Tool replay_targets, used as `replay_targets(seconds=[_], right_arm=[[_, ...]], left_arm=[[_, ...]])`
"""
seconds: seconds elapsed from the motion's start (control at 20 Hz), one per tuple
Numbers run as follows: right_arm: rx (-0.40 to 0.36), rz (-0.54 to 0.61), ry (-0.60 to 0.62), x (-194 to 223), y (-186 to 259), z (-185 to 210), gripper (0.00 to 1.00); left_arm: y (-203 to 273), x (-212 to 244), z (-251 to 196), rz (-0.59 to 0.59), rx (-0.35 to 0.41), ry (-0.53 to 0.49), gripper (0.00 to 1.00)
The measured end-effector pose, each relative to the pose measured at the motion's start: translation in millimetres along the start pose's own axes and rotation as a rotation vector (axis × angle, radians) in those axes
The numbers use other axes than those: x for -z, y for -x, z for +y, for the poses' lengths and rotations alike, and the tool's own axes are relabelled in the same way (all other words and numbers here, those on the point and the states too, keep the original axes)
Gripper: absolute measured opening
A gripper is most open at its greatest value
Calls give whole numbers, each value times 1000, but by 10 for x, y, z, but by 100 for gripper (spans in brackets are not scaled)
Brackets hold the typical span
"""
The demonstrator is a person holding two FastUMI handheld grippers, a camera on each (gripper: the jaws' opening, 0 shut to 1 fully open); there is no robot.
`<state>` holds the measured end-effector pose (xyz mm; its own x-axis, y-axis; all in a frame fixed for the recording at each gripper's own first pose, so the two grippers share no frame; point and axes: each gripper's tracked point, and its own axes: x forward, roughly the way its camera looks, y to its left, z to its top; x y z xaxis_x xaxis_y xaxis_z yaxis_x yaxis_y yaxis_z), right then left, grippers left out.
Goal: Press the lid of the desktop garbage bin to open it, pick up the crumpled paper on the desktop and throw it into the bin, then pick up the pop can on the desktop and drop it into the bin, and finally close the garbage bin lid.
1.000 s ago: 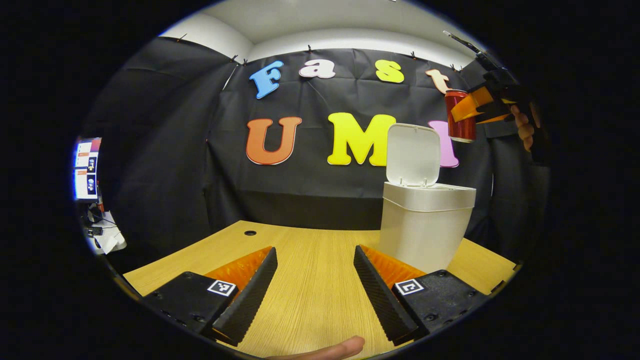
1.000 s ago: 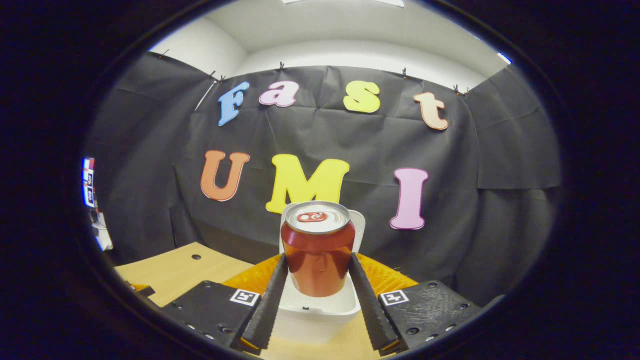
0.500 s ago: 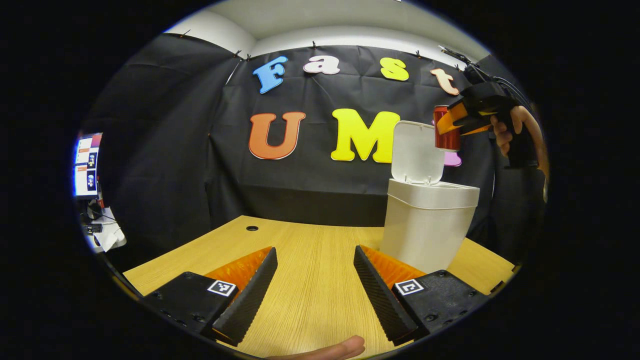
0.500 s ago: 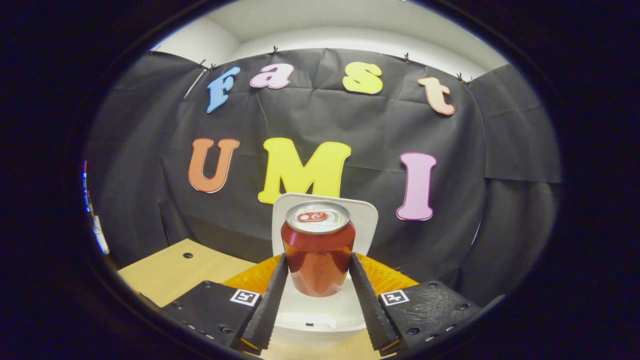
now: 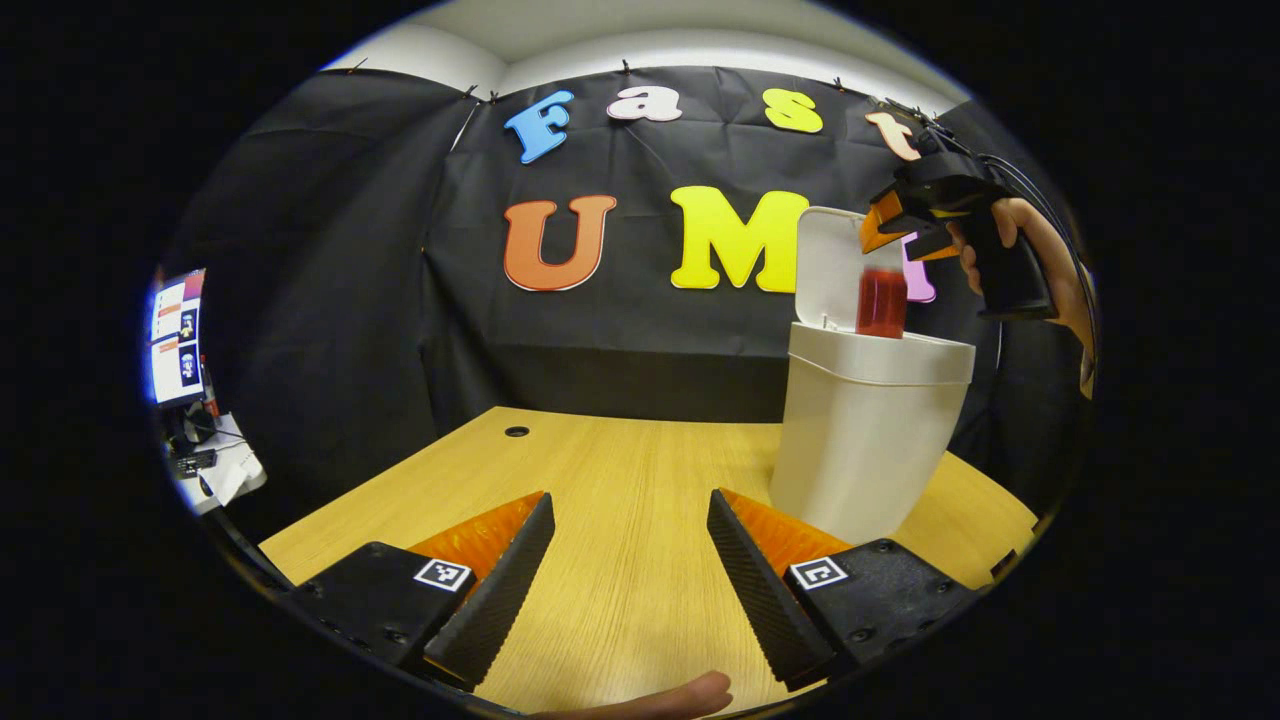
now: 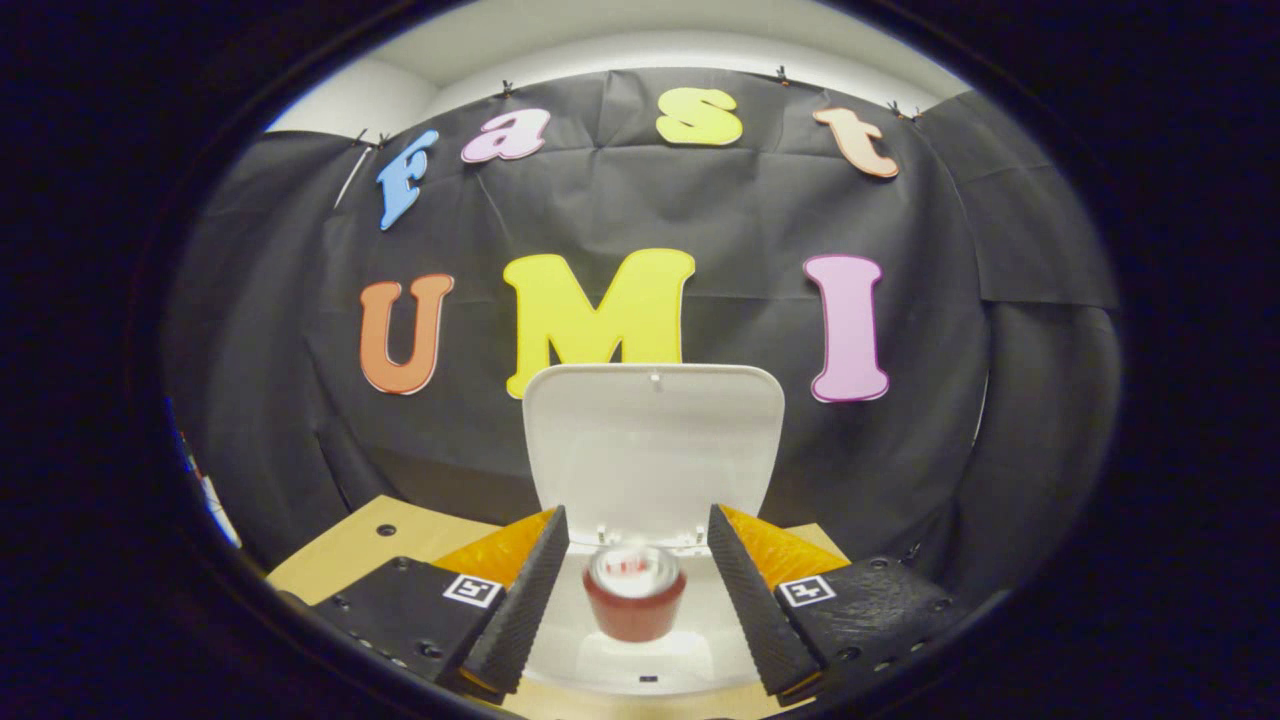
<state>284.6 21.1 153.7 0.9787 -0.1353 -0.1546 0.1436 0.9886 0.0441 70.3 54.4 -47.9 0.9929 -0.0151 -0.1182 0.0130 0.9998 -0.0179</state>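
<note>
Because my right gripper [image 6: 636,600] hangs directly above the mouth of the white plastic desktop bin [image 5: 868,430], its fingers spread apart and gripping nothing, the red aluminium pop can [image 6: 634,595] falls upright between them, blurred, into the opening. The bin's white hinged lid [image 6: 652,440] stands raised just beyond my fingertips, clear of the drop. My left gripper [image 5: 630,590] waits low over the pale wooden desktop [image 5: 620,500], wide open and empty, the bin just beyond its right finger, ready, I judge, for closing.
</note>
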Motion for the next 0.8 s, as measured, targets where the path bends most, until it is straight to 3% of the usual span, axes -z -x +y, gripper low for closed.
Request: replay_targets(seconds=[0.25,0.6,0.8], right_arm=[[-20,-51,-11,-313,65,-33,87],[-53,-254,-65,-1164,148,42,87],[-37,-221,-53,-1257,-195,147,87]], left_arm=[[43,-36,-2,-3,7,11,99],[149,-147,21,-33,1,20,99],[161,-151,66,-26,-21,5,99]])
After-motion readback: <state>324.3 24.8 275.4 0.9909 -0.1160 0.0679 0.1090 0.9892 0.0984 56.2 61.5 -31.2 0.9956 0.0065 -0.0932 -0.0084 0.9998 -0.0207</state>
